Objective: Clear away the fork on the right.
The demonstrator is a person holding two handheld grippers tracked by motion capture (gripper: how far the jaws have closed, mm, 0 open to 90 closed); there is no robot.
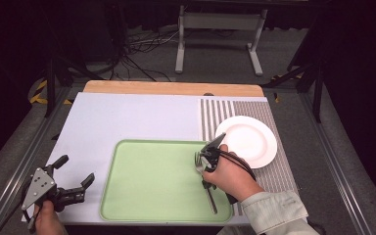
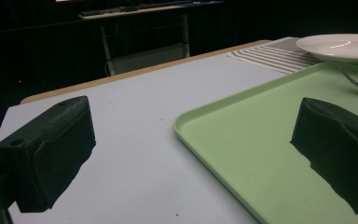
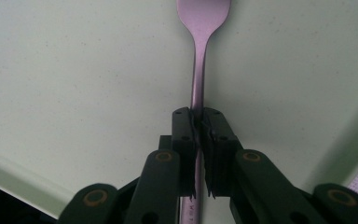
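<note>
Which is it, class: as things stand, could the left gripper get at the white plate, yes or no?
Probably yes, but not directly: the left gripper, jaws open and empty, sits off the tray's left edge, while the plate lies beyond its far right corner, with the right gripper and fork between.

Fork — metal, slim handle, tines toward the frame's top; lay lower right of centre in the high view, over the right part of a pale green tray — handle clamped at mid-length.

Wooden table: pale sheet over top; green tray near front; striped placemat at right.
</note>
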